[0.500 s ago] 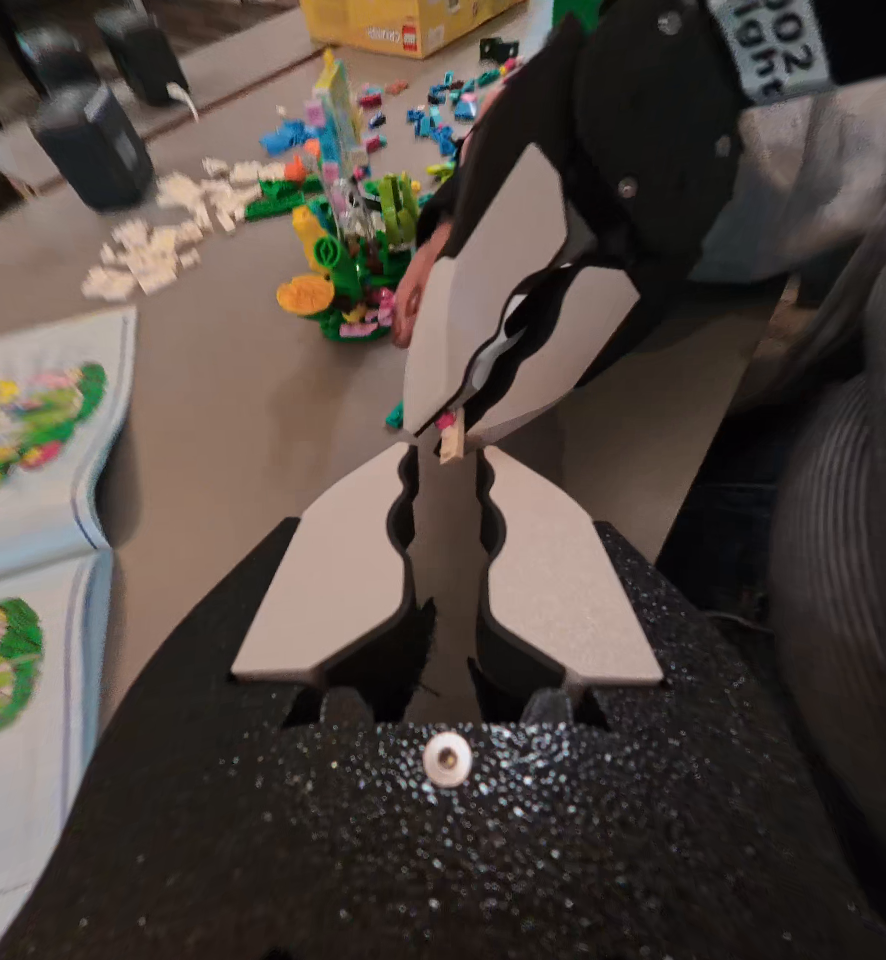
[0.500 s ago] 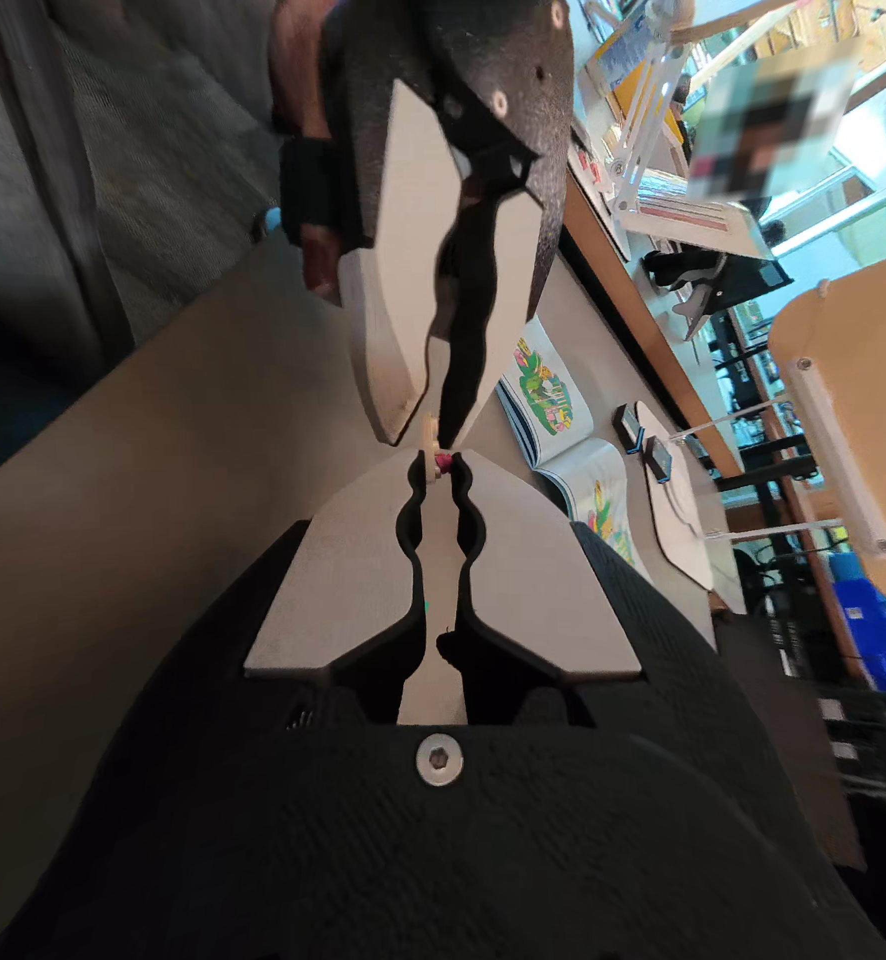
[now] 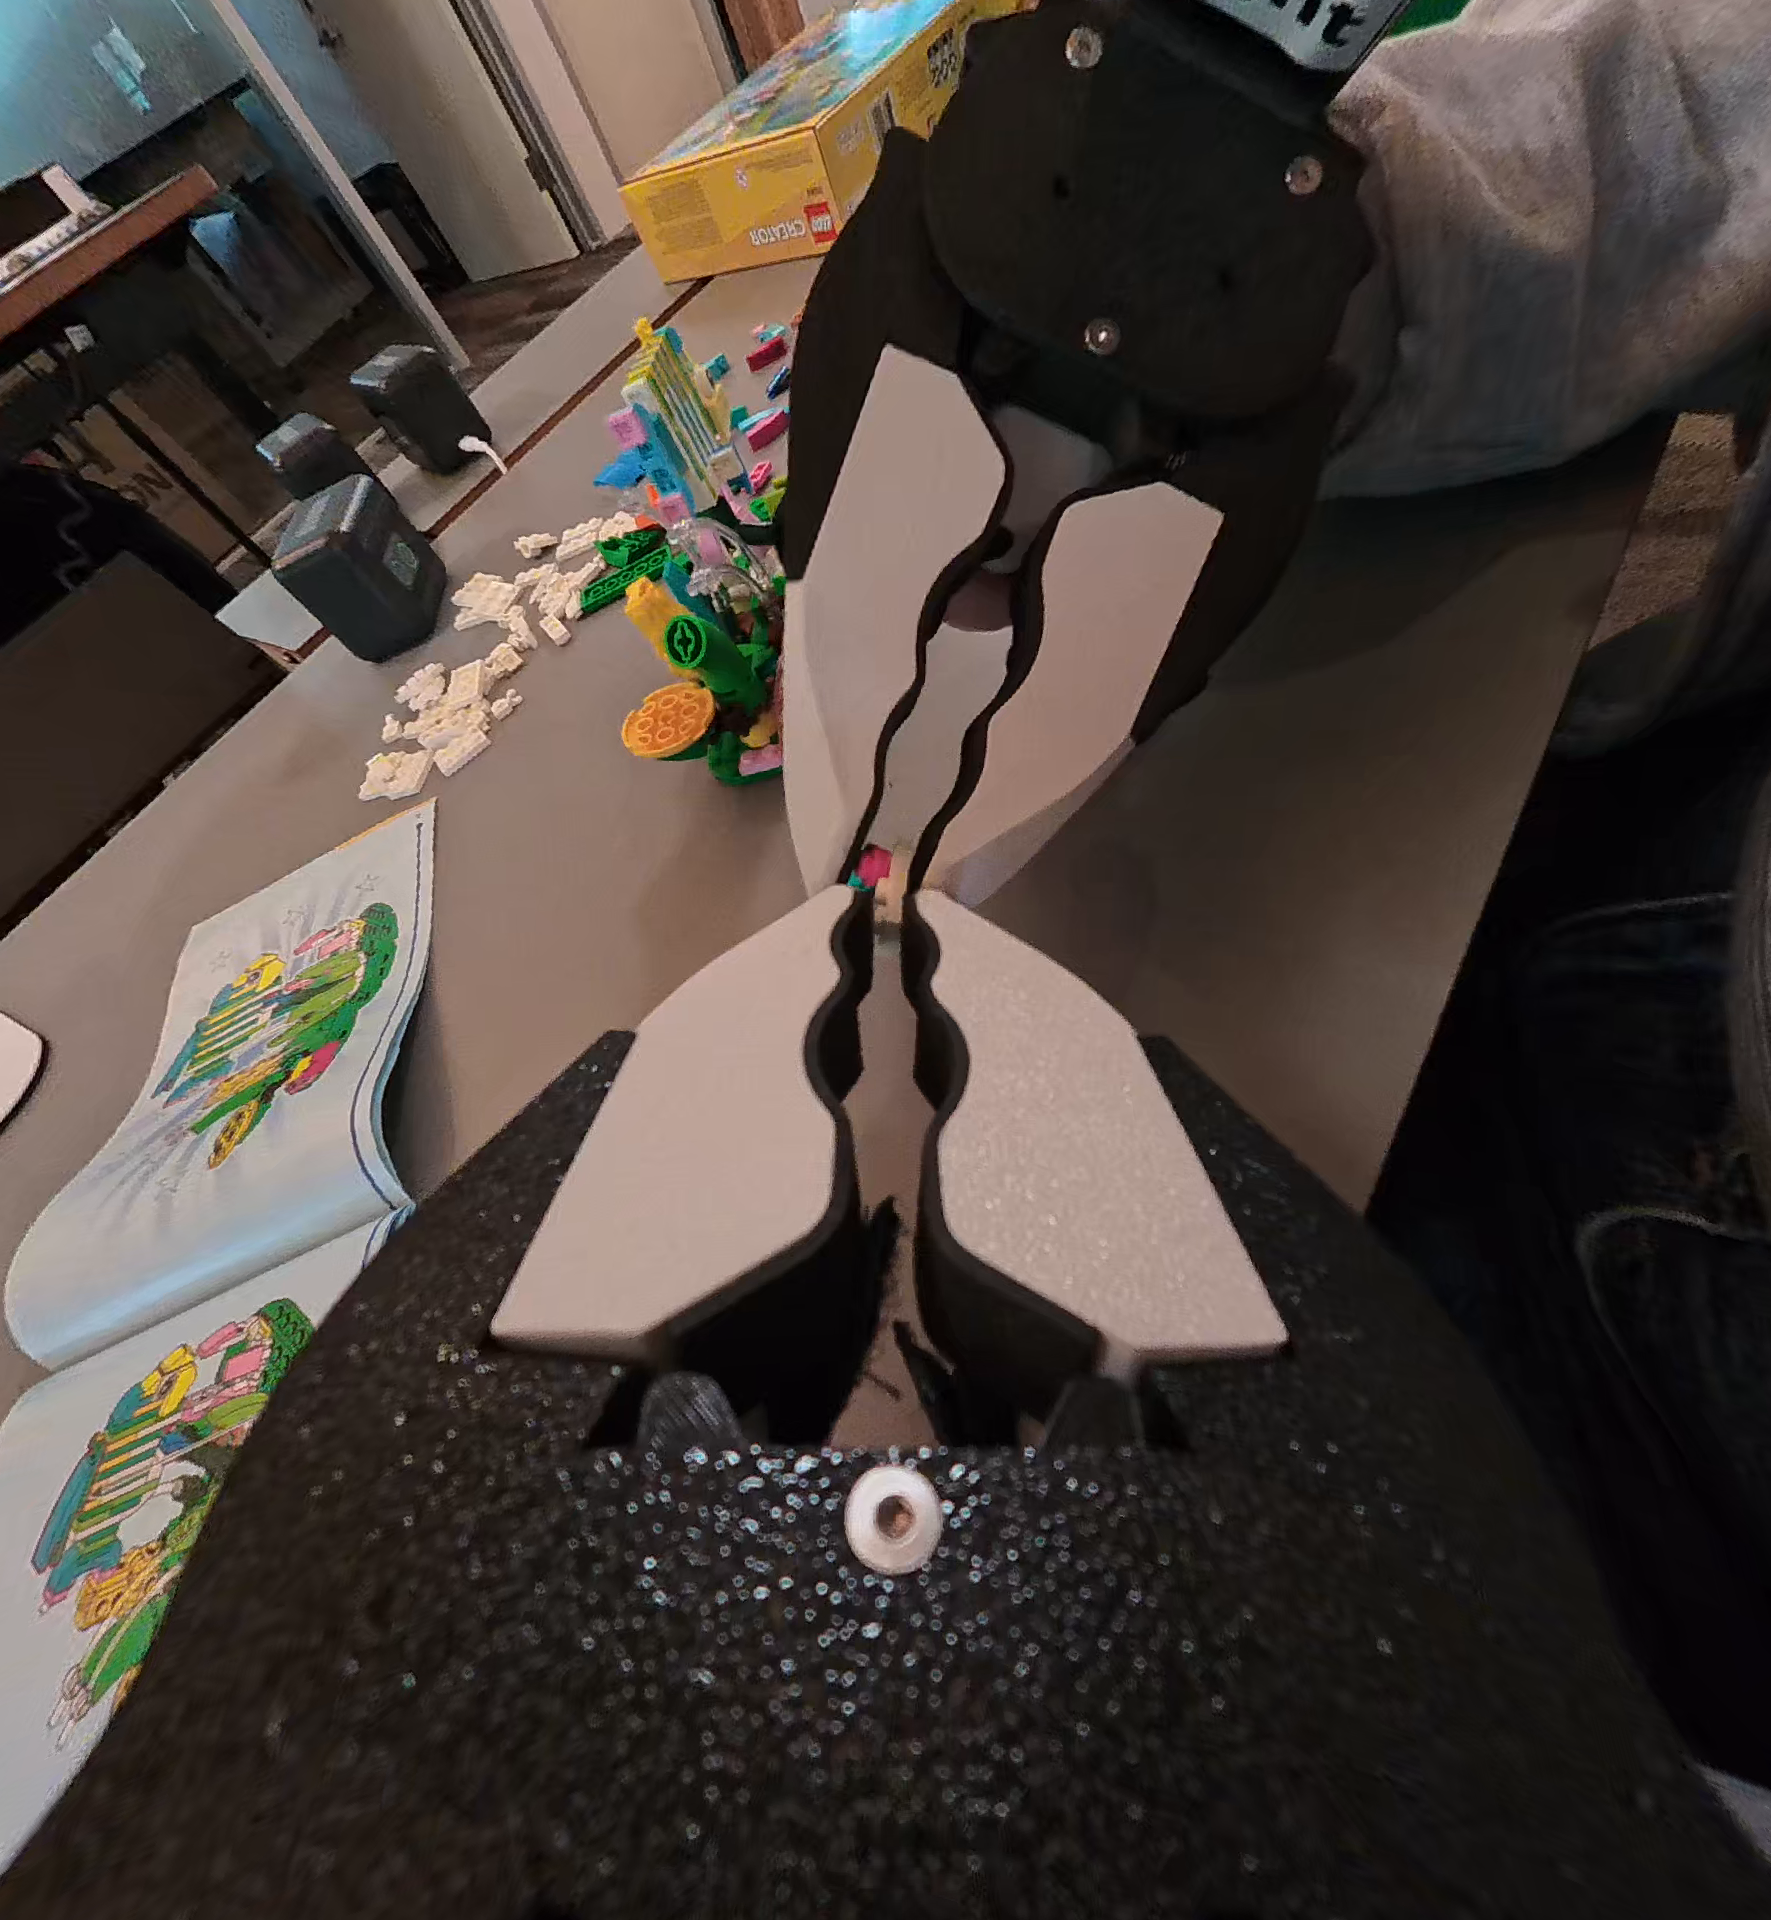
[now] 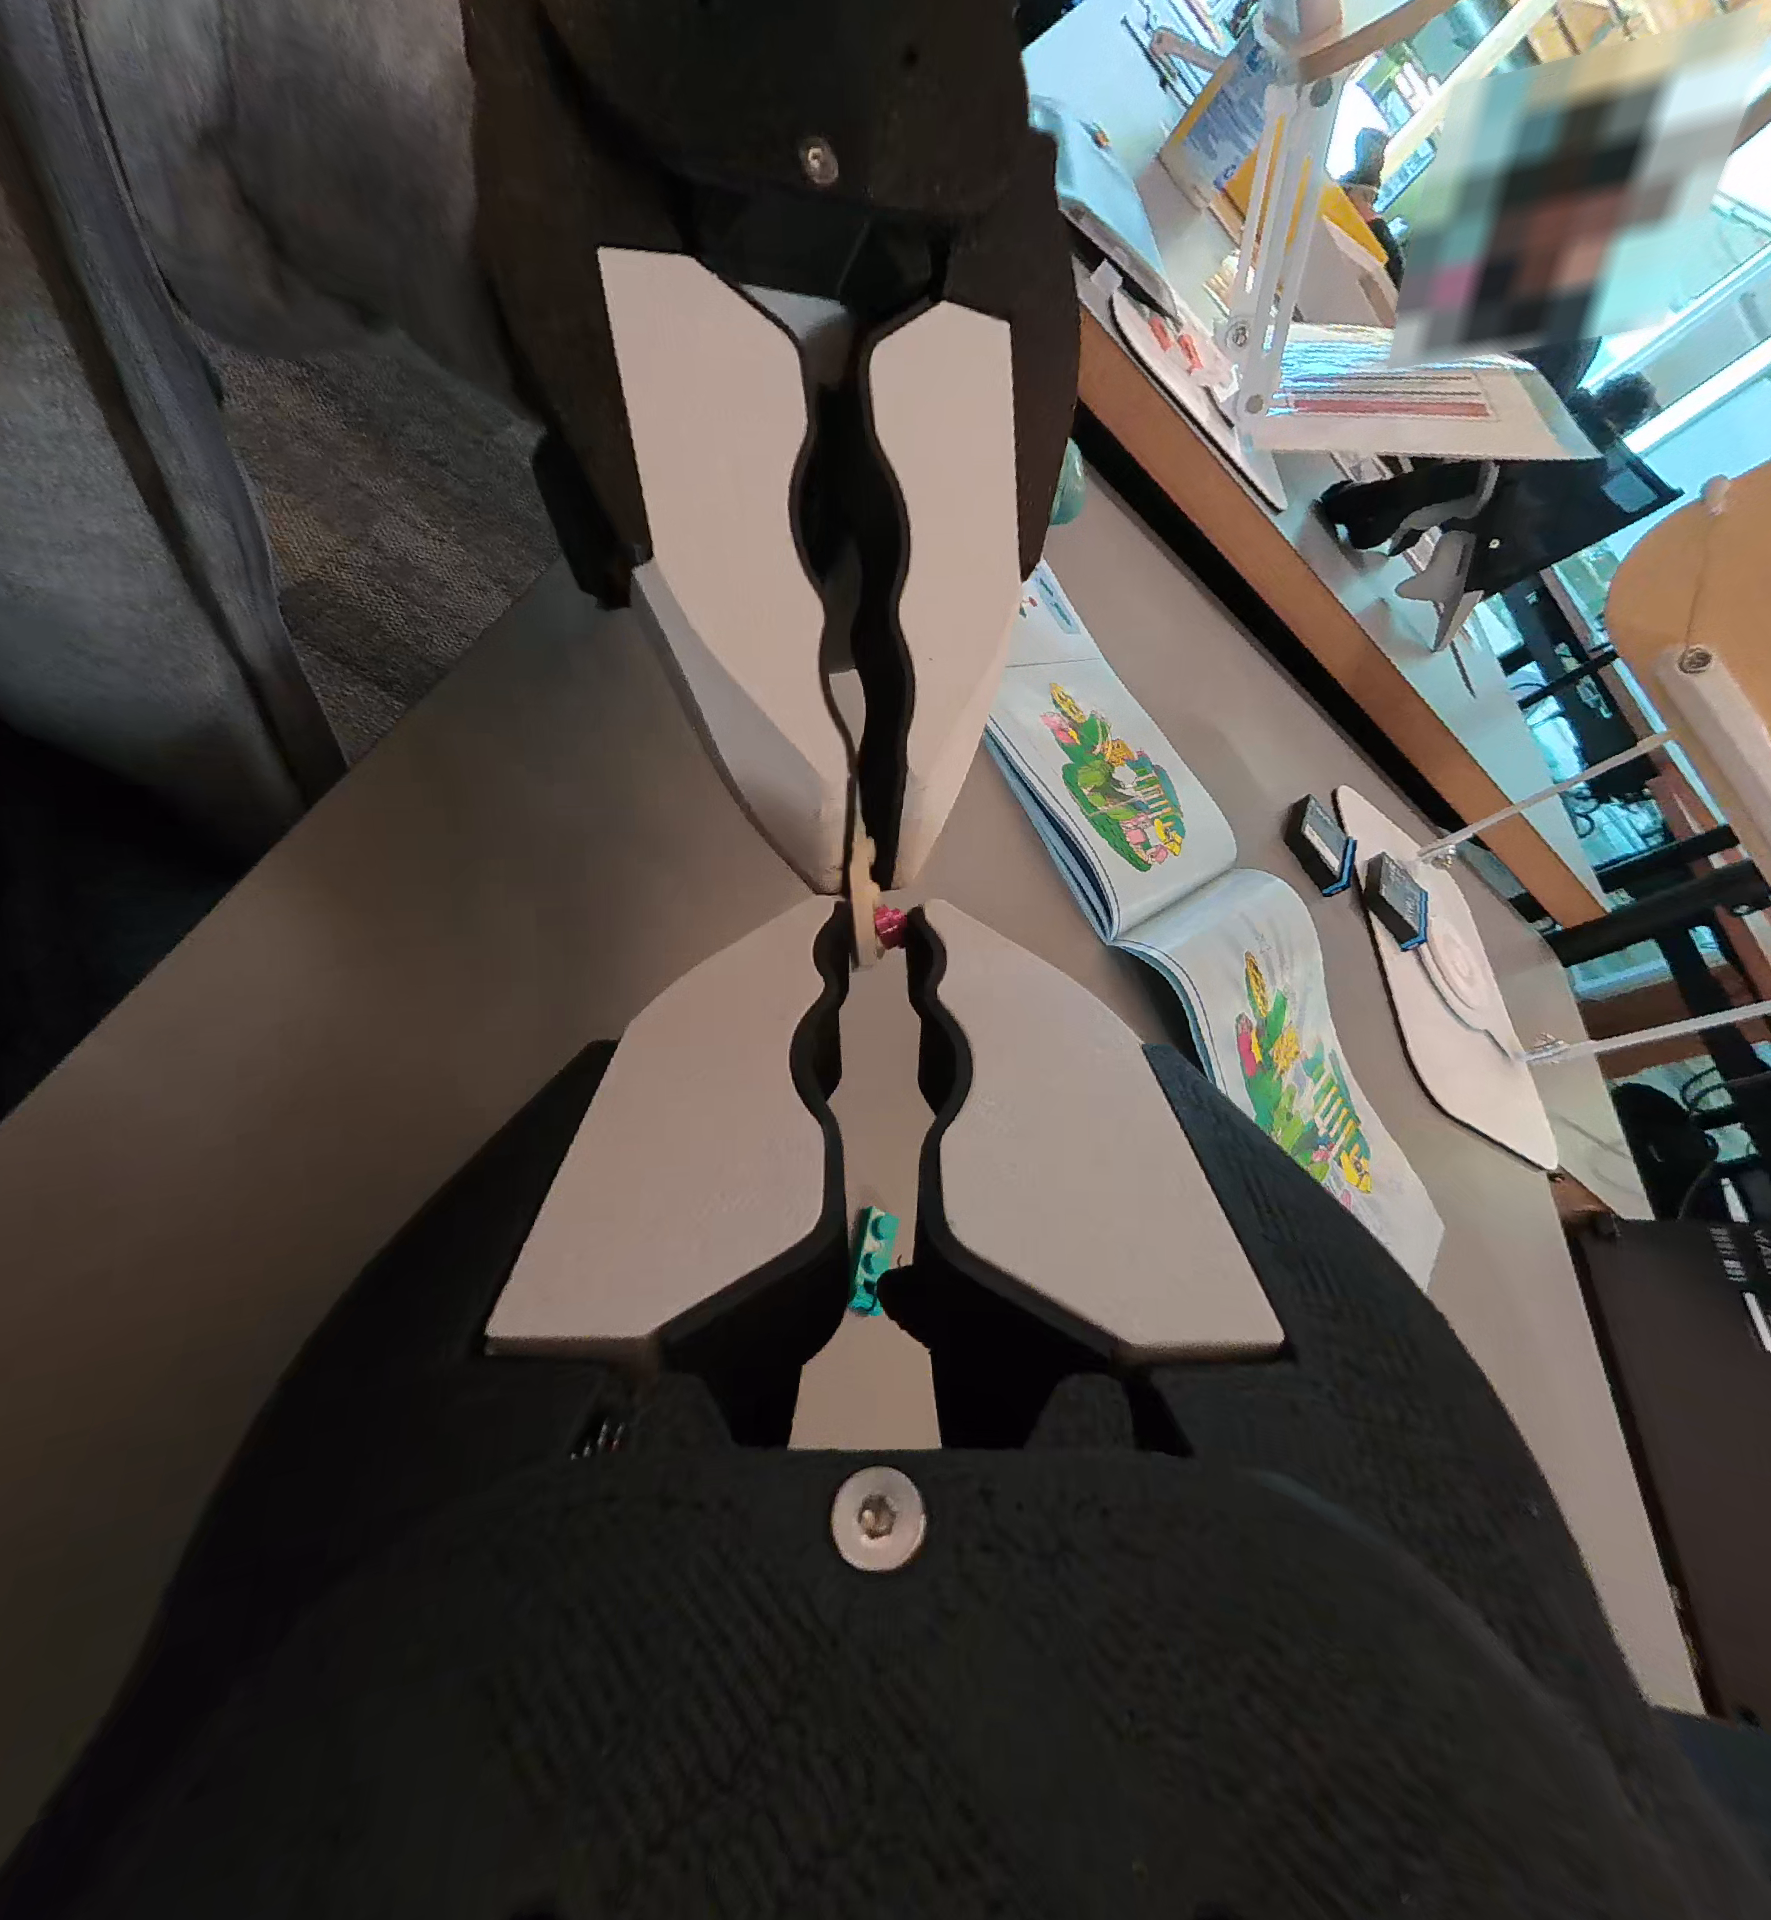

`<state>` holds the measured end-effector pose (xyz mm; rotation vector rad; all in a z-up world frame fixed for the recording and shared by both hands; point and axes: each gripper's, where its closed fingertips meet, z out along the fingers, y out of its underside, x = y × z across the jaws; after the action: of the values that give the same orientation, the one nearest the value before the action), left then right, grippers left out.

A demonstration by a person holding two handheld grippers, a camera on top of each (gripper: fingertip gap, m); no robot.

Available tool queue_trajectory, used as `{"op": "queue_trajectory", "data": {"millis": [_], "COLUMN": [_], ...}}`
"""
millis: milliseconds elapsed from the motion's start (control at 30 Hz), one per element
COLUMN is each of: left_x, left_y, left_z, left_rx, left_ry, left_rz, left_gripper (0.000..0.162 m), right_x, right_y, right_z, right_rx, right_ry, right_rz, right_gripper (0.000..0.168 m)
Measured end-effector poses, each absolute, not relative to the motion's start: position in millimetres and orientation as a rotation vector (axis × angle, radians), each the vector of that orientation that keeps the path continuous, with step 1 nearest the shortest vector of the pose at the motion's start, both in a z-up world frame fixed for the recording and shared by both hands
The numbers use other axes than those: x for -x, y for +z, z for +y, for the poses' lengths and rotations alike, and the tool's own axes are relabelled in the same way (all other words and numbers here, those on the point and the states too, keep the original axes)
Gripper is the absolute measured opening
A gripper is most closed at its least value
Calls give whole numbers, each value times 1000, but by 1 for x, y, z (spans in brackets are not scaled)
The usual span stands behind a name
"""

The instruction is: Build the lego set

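My left gripper [image 3: 881, 914] and right gripper [image 4: 876, 925] meet tip to tip above the grey table [image 3: 569, 904]. Between the tips sit a small cream lego piece [image 4: 865, 894] and a small magenta piece [image 4: 889, 920] pressed against it. The left gripper, which comes from the top in the right wrist view [image 4: 865, 868], is shut on the cream piece. The right gripper, which comes from the top in the left wrist view [image 3: 891, 868], is shut on the magenta piece [image 3: 873, 864]. How the two pieces join is hidden by the fingertips.
A part-built green, yellow and pink lego model [image 3: 715, 665] stands behind the grippers. Farther back lie white bricks [image 3: 465, 686], coloured bricks [image 3: 756, 364] and a yellow box [image 3: 756, 197]. An open instruction booklet [image 3: 268, 1060] lies left. A teal brick [image 4: 868, 1262] lies under my right gripper. Both grippers' tips are close together, under 4 cm apart. The teal brick [image 4: 868, 1262] lies around 8 cm away from my right fingertips.
The left gripper's fingers have narrowed from a wider gap onto the cream piece. Both grippers have tilted and now stand tip to tip in line.
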<state>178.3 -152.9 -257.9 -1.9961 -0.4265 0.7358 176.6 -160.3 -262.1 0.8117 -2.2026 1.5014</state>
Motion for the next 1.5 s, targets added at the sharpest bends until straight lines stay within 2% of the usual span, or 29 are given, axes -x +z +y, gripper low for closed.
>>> {"op": "queue_trajectory", "data": {"millis": [800, 1200, 1500], "left_x": [-177, -170, -169], "left_y": [-244, -234, -235], "left_z": [-156, -164, -162], "left_rx": [1857, 1774, 1757], "left_ry": [863, 945, 912], "left_rz": [-367, -425, -452], "left_gripper": [5, 5, 5], "right_x": [-178, -170, -167], "right_y": [-249, -238, -237], "right_z": [-159, -164, -163], "right_rx": [-606, -310, -442], "right_ry": [1636, 1668, 1537], "right_rz": [-2276, -2169, -2019], "right_gripper": [8, 7, 7]}}
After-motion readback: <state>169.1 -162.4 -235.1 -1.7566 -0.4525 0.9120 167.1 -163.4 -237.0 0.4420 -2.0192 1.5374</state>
